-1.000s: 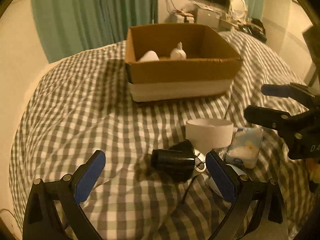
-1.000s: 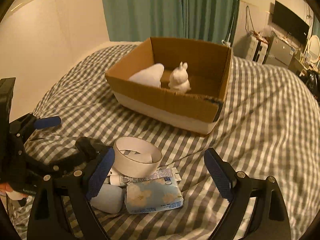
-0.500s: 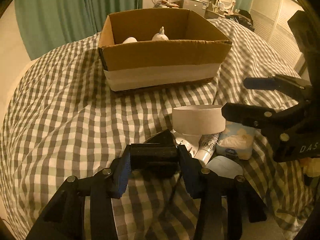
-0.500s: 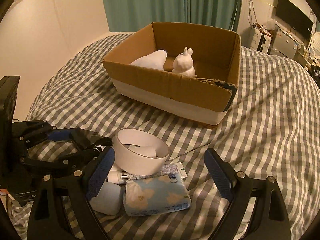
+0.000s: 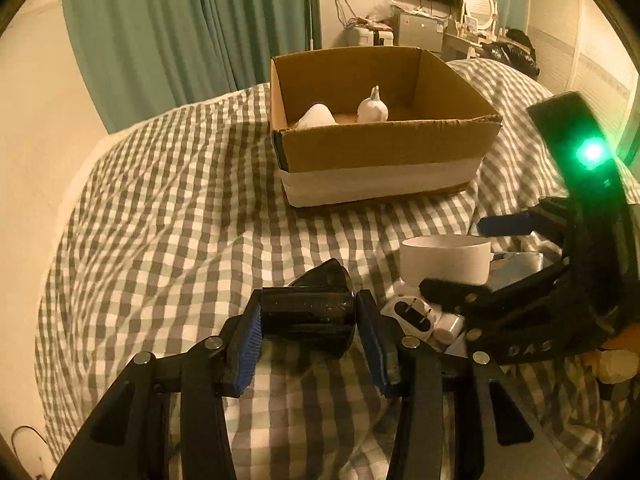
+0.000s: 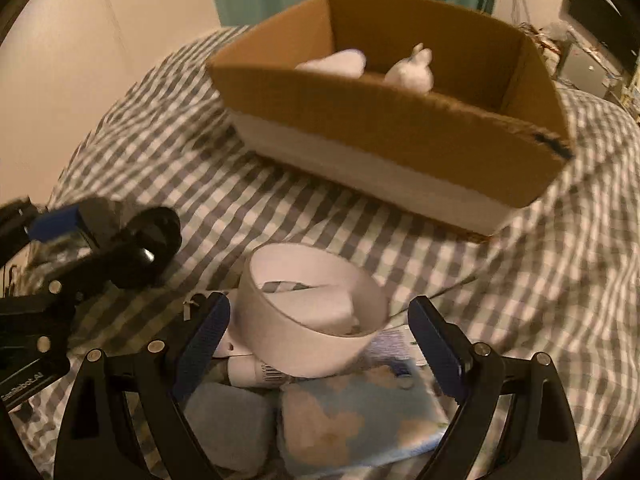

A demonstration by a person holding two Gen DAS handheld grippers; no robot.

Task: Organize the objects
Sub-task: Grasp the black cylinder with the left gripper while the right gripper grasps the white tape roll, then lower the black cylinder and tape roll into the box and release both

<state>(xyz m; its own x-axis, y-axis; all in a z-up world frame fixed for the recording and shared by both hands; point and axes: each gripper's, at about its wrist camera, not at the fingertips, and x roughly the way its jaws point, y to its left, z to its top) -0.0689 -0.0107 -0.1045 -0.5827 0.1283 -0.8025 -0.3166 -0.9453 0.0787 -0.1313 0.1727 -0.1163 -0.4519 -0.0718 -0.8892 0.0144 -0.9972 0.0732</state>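
My left gripper (image 5: pixel 308 340) is shut on a black cylindrical device (image 5: pixel 308 316), held just above the checked bedspread; it also shows in the right wrist view (image 6: pixel 140 248). My right gripper (image 6: pixel 320 344) is open, its fingers either side of a white paper ring (image 6: pixel 312 320), which also shows in the left wrist view (image 5: pixel 446 258). A cardboard box (image 5: pixel 384 148) stands further back and holds a white rabbit figure (image 6: pixel 412 70) and a white rounded object (image 6: pixel 336 62).
Beside the ring lie a blue tissue pack (image 6: pixel 360 428), a pale blue block (image 6: pixel 228 420), a white tube (image 6: pixel 256 372) and a white plug (image 5: pixel 416 314). Green curtains (image 5: pixel 200 20) and a wall stand behind the bed; furniture lies far right.
My left gripper closed on the black device and lifted it slightly. My right gripper moved forward and down around the paper ring and narrowed its opening.
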